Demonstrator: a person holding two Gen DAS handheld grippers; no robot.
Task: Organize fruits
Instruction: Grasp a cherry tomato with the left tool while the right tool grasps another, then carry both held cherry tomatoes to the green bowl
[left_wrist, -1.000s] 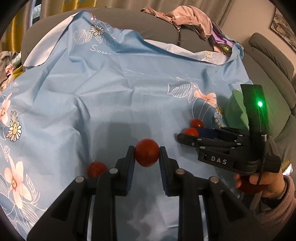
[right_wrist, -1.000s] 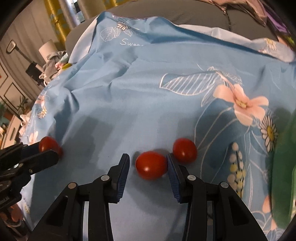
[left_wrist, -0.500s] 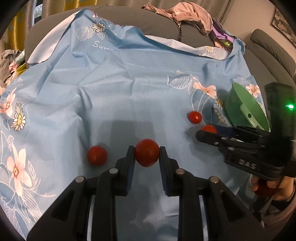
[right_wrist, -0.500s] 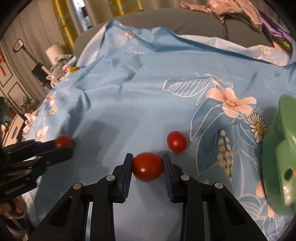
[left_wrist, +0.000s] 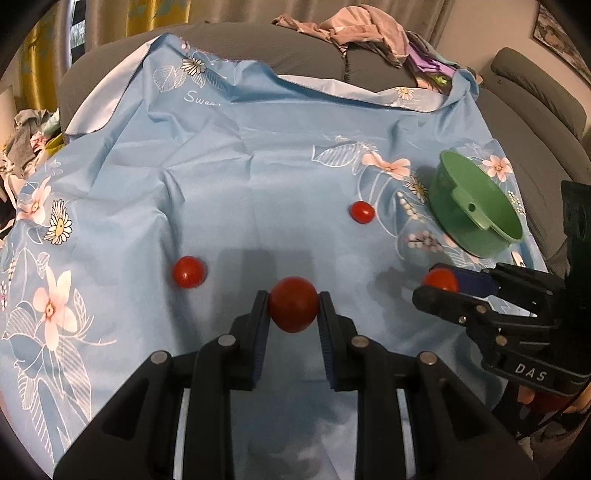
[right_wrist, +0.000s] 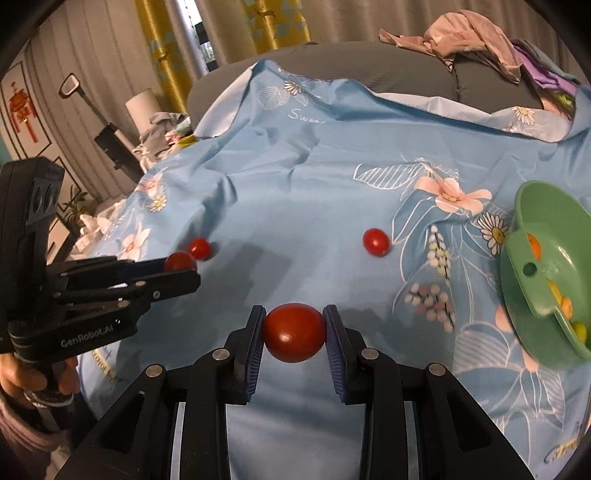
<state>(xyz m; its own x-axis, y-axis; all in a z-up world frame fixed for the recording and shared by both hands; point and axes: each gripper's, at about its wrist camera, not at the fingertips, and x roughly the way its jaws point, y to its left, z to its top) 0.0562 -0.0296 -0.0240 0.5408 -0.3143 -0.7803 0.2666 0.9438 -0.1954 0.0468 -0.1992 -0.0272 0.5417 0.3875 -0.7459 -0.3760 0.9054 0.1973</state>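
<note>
My left gripper (left_wrist: 293, 308) is shut on a red cherry tomato (left_wrist: 293, 309), held above the blue flowered cloth (left_wrist: 258, 166). My right gripper (right_wrist: 294, 330) is shut on another red tomato (right_wrist: 294, 332); in the left wrist view that gripper (left_wrist: 439, 286) shows at the right with its tomato (left_wrist: 439, 280). Two loose tomatoes lie on the cloth, one at the left (left_wrist: 188, 272) (right_wrist: 200, 248) and one nearer the bowl (left_wrist: 361, 212) (right_wrist: 376, 242). A green bowl (left_wrist: 476, 206) (right_wrist: 517, 258) tilts at the right with small yellow and orange fruits (right_wrist: 554, 291) inside.
The cloth covers a grey sofa (left_wrist: 295, 48). A heap of clothes (left_wrist: 365, 33) lies on the sofa back. A hand (right_wrist: 33, 380) holds the left gripper at the left edge of the right wrist view. Curtains and a floor lamp (right_wrist: 142, 107) stand behind.
The right gripper closed on its tomato and lifted it off the cloth. Both grippers drew back and rose, so the green bowl came fully into view.
</note>
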